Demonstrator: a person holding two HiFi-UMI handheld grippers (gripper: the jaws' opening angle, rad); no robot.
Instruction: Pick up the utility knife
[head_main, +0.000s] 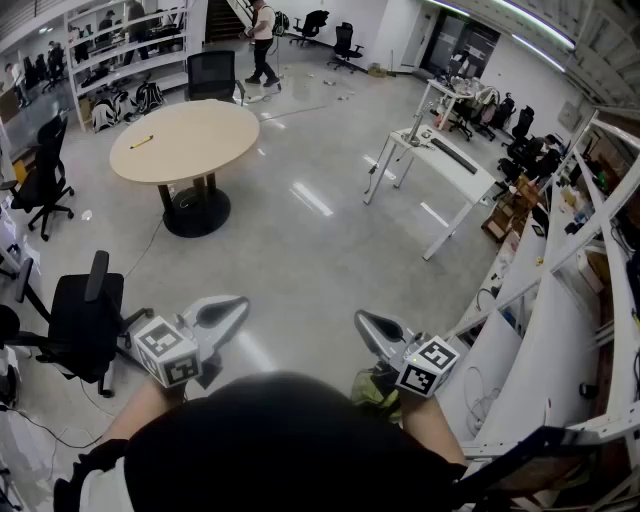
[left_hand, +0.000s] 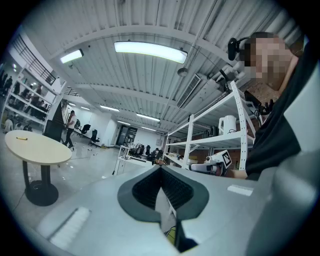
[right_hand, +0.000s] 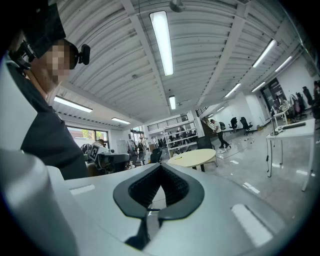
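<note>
While both are pointing level out over open floor, the left gripper (head_main: 238, 302) and the right gripper (head_main: 362, 320) are holding their jaws pressed together, tip against tip, with nothing caught between them; each gripper's own view is showing the same. Below and ahead of them a glossy grey concrete floor (head_main: 320, 240) is spreading out, reflecting the ceiling lights. Just to the left of the left gripper a black office chair (head_main: 85, 315) is standing. To the right of the right gripper white shelving (head_main: 560, 300) is running away, and farther ahead on that side a white desk (head_main: 440, 165) is standing.

Well ahead of the left gripper and to its left, a round beige table (head_main: 200, 135) is sitting on a black pedestal. The utility knife (head_main: 141, 142) is lying flat near that table's far-left edge, well apart from both grippers, its long axis slanting across the top. It is showing only as a slim yellow sliver, so its blade end is not making itself out. The person's head (head_main: 280, 440) is cutting off the arms.
</note>
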